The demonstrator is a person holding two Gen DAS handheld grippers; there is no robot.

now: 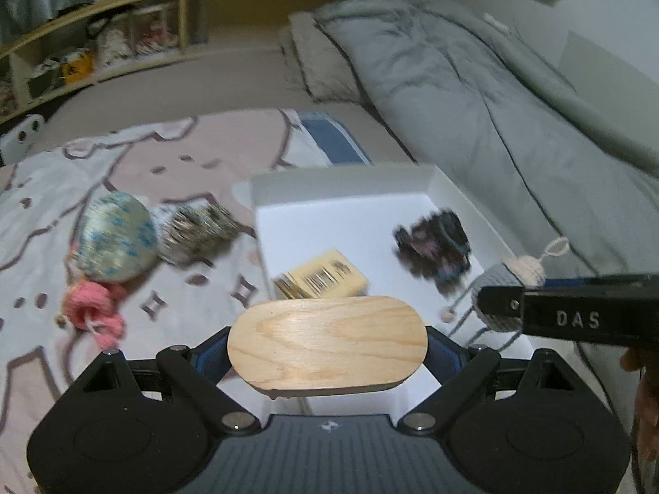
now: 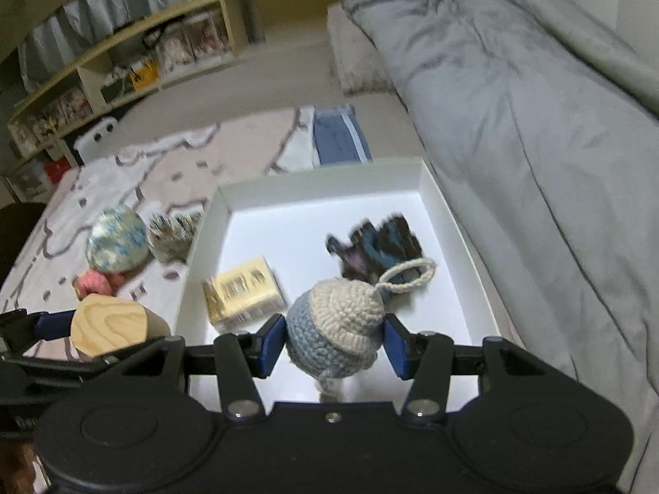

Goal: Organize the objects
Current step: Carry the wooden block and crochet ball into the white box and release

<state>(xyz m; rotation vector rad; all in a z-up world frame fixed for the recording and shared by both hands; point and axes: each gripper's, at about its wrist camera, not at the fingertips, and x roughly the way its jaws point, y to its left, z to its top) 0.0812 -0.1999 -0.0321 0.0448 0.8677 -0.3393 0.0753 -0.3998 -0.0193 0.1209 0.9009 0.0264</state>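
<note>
Left tool (image 1: 327,348) gripping wooden oval (image 1: 327,341), long axis crosswise, over white box (image 1: 346,189)

A smooth, pale wooden block (image 1: 327,343) with visible grain sits between blue rubbery pads (image 1: 442,356) on the matt black plastic left gripper (image 1: 327,354). The right gripper (image 2: 335,343), of the same matt plastic with small metal pins, holds a rough crocheted yarn ball (image 2: 335,325) in blue and cream. A white cardboard box (image 2: 447,210) with a matt finish contains a yellow paper carton (image 2: 245,294). A soft printed cloth blanket (image 1: 123,164) covers the bed beside a grey plush quilt (image 2: 515,103).
</note>
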